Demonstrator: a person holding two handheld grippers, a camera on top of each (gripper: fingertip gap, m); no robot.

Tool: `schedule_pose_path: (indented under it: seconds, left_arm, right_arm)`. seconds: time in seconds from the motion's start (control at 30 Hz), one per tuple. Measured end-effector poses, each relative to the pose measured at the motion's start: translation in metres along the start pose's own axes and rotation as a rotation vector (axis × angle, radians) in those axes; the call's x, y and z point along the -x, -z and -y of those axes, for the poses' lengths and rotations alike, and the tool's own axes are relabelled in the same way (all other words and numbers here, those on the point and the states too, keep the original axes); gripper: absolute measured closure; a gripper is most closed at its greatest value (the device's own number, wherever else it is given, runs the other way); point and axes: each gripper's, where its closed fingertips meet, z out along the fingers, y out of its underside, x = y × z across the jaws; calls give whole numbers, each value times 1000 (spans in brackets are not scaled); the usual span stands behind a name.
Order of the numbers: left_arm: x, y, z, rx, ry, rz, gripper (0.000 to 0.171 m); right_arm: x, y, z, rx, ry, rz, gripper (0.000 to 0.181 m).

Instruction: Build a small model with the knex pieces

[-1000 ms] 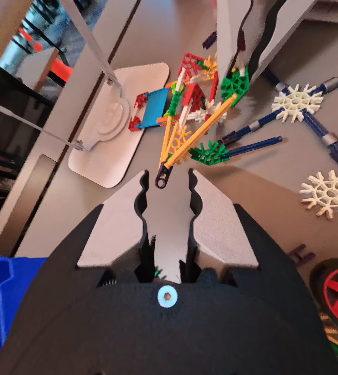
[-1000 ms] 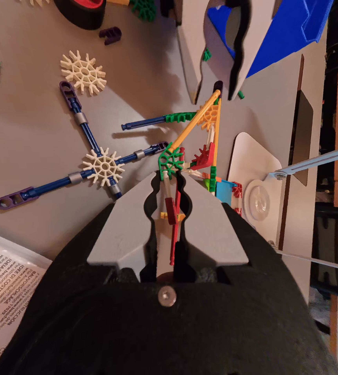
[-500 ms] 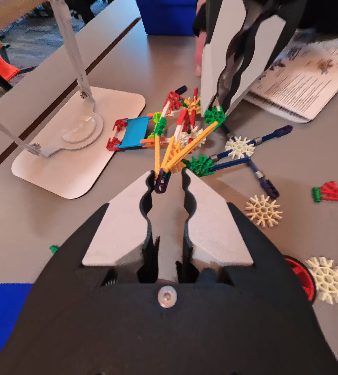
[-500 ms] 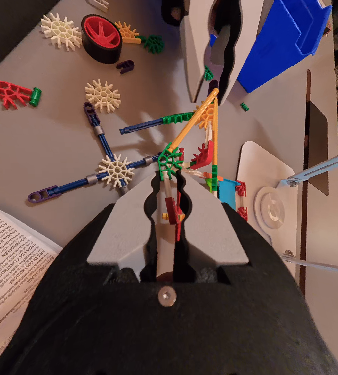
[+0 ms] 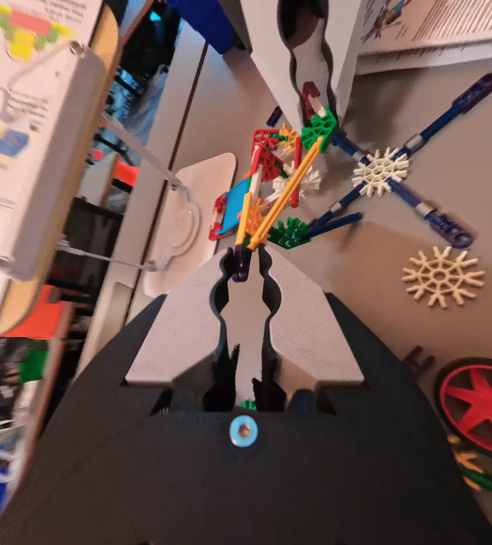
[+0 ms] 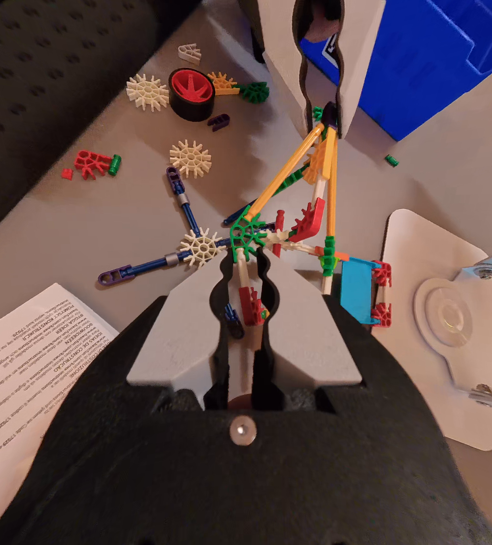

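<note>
A colourful rod-and-connector toy model (image 5: 280, 194) with yellow rods, green and red connectors and a blue panel is held between both grippers just above the grey table; it also shows in the right wrist view (image 6: 286, 188). My left gripper (image 5: 243, 256) is shut on the purple connector (image 5: 240, 267) at the model's near tip. My right gripper (image 6: 244, 256) is shut on a white rod with a red connector (image 6: 249, 303) below the green connector (image 6: 246, 234). Each gripper also shows in the other view, the right one (image 5: 318, 118) and the left one (image 6: 324, 126).
On the table lie a blue-rod cross with a white snowflake hub (image 6: 202, 246), a loose white snowflake (image 6: 190, 157), a red wheel in a black tyre (image 6: 191, 91) and small red and green parts (image 6: 94, 163). A blue bin (image 6: 430, 59), a booklet (image 6: 32, 354) and a white stand base (image 6: 445, 354) surround them. My right fingertips sit around 10 cm from my left ones. Both grippers' tips are roughly 11 cm from the loose white snowflake (image 6: 190, 157). It turns up in the left wrist view (image 5: 441, 272) as well.
My left gripper has moved in and narrowed onto the purple connector. The model has risen and tilted between the grippers. The right gripper has kept its hold.
</note>
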Motion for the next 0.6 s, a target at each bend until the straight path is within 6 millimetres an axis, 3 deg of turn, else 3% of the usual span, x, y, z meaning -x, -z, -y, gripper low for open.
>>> schedule_pose_path:
  seconds: [0.33, 0.6]
  left_arm:
    - [18, 12, 18, 61, -396, 275, 159]
    - [32, 20, 28, 114, -774, 608, 159]
  right_arm:
    - [0, 8, 11, -72, -59, 34, 167]
    - [-6, 13, 17, -111, -105, 21, 168]
